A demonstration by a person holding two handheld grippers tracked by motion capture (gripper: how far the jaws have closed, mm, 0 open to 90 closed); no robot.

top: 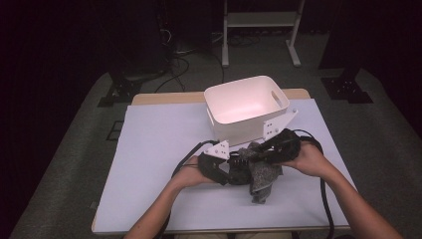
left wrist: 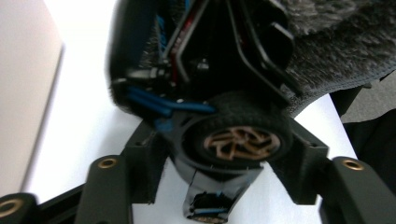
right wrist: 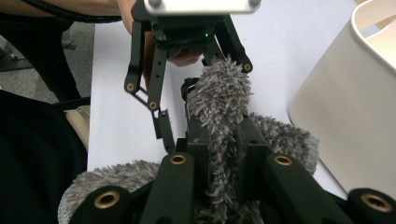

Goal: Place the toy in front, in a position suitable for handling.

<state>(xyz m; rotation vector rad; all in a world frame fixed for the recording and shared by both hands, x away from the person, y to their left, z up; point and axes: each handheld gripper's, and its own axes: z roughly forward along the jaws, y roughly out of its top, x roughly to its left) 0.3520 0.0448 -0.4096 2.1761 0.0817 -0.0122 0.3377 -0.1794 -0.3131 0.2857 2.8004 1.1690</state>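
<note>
Low centre of the high view, the right tongs (right wrist: pixel 223 140) clench the cloth (top: pixel 263 179). The left tongs (left wrist: pixel 226 156) sit released around the car's (left wrist: pixel 201 46) wheel (left wrist: pixel 240 142). Unheld, the car might drop onto the worktop (top: pixel 159 149), short of the bin (top: pixel 246 107). The left gripper view makes the wheel plain; from above, cloth hides it.

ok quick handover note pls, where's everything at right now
Left gripper: a toy car's wheel sits between its jaws; I can't tell whether the pads press on it.
Right gripper: shut on the grey fluffy cloth, which drapes against the car.
Both are over the white table, in front of the white bin.
Done: car and cloth brought together.
Left: probably finish wiping; the bin has nothing in it yet.
</note>
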